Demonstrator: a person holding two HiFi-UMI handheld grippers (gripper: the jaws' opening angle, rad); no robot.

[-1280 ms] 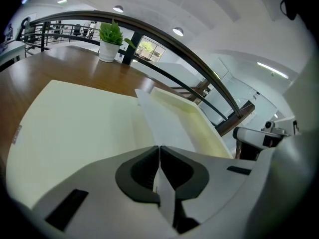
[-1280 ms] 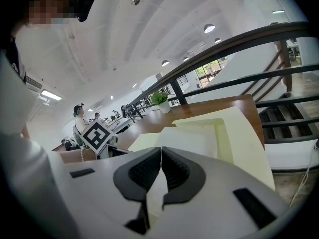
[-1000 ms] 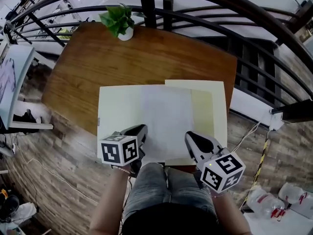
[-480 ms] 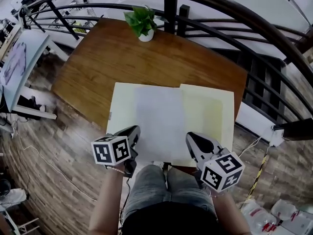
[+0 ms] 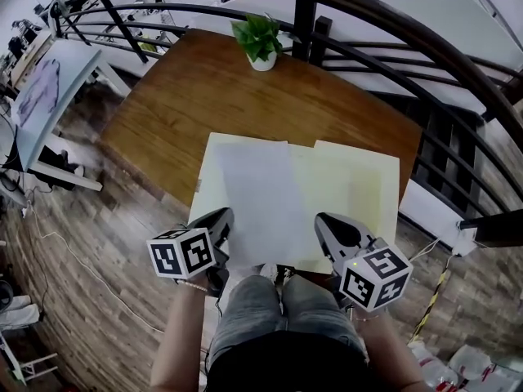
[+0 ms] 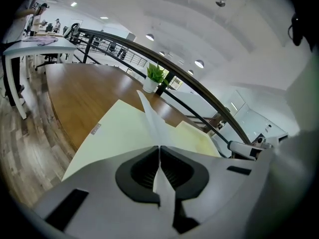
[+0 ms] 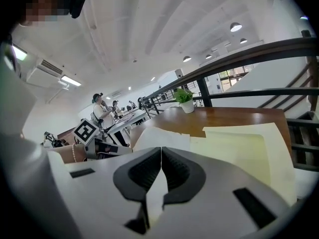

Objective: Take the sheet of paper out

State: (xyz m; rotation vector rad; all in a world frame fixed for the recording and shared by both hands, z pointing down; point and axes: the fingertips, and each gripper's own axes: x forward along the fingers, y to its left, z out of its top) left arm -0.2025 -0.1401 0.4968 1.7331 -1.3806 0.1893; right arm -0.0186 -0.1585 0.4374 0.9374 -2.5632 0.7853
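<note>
Left tool (image 5: 224,216) and right tool (image 5: 322,220) each pinch the sheet (image 5: 261,190) by its near edge. We judge we are mid-pull from the folder (image 5: 364,186). Next we need an even draw toward us.

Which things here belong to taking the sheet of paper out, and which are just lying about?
In the job:
- white sheet of paper
- open pale yellow folder under it
- left tongs and right tongs, both shut on the sheet

Lying about:
- green plant in a white pot
- black metal railing
- brown wooden table
</note>
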